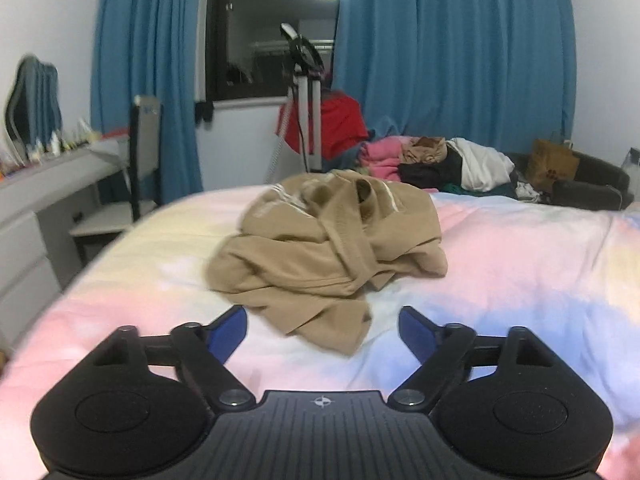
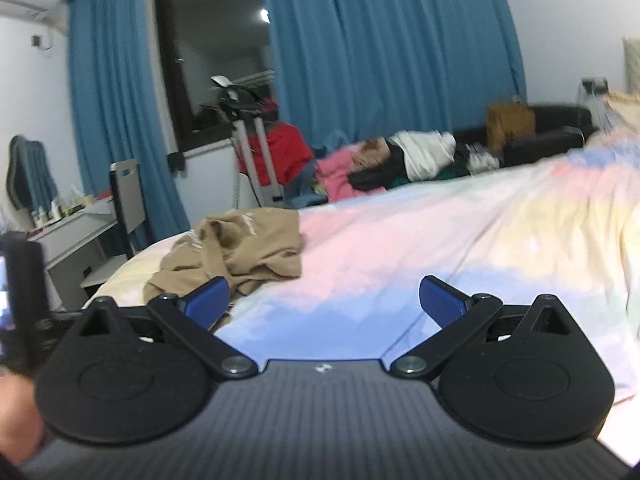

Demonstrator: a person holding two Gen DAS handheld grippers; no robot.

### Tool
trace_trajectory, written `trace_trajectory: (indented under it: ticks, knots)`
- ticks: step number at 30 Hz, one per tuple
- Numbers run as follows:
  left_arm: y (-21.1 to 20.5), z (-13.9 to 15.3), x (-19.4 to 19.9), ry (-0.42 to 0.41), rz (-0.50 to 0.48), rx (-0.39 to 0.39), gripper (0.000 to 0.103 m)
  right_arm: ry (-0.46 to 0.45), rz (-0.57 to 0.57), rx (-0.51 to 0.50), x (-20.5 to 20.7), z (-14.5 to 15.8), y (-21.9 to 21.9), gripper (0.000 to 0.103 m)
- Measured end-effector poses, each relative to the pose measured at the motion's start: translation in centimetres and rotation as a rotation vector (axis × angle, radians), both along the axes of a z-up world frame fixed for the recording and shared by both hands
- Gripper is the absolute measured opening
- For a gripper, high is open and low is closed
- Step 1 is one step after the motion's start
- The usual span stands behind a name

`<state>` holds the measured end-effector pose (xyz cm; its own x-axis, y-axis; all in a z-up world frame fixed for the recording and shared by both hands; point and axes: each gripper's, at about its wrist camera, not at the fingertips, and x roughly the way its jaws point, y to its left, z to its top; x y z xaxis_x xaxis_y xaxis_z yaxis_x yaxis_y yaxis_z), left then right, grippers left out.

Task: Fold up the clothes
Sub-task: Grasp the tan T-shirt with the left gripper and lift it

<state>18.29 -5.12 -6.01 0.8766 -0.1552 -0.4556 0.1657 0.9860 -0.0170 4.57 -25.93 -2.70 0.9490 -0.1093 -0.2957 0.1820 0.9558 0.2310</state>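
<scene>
Tan garment [image 1: 328, 240] lies crumpled in a heap on the bed [image 1: 520, 264], mid-frame in the left view, lower left in the right view. Left gripper [image 1: 323, 330] is spread, holding nothing, just short of the hem. Right gripper [image 2: 325, 300] is spread too, off to the side. Risk: pinching several bunched layers together, so the heap drags instead of opening.

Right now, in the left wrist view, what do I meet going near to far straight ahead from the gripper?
left gripper, open → crumpled tan garment on the pastel bedspread → clothes pile beyond the bed → blue curtain.
</scene>
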Motion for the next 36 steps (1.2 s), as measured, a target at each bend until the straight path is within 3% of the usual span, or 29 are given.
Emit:
trace_trajectory:
  ticks: [4,7,9,11,16,26,31,36]
  knots:
    - [-1.5,-1.4,5.4,0.018,0.014,-0.109,0.067,0.036,-0.062,0.051,1.5,-1.4,-2.4,0.103]
    - [-2.6,-2.3,8.6,0.008,0.014,-0.128,0.060,0.068,-0.104,0.113,3.0,-2.6,-4.1,0.103]
    - [-2.7,-2.6,9.6,0.010,0.017,-0.127,0.047,0.085,-0.120,0.136,4.2,-3.5,-4.8,0.103]
    - [-2.8,-3.0,10.7,0.011,0.021,-0.126,0.013,0.091,-0.121,0.138,5.0,-4.1,-4.8,0.103]
    - [-2.8,-3.5,12.5,0.004,0.015,-0.124,0.009,0.107,-0.101,0.144,6.4,-5.4,-4.4,0.103]
    - [2.6,5.7,0.7,-0.205,-0.096,-0.172,0.007,0.010,-0.061,0.107,4.8,-3.9,-3.0,0.103]
    - [3.8,10.8,-6.2,-0.294,-0.206,-0.175,0.006,-0.062,-0.046,0.092,2.7,-2.2,-2.9,0.103]
    - [4.3,13.9,-13.5,-0.355,-0.311,-0.180,0.006,-0.140,0.032,0.079,0.0,-0.3,-2.0,0.103]
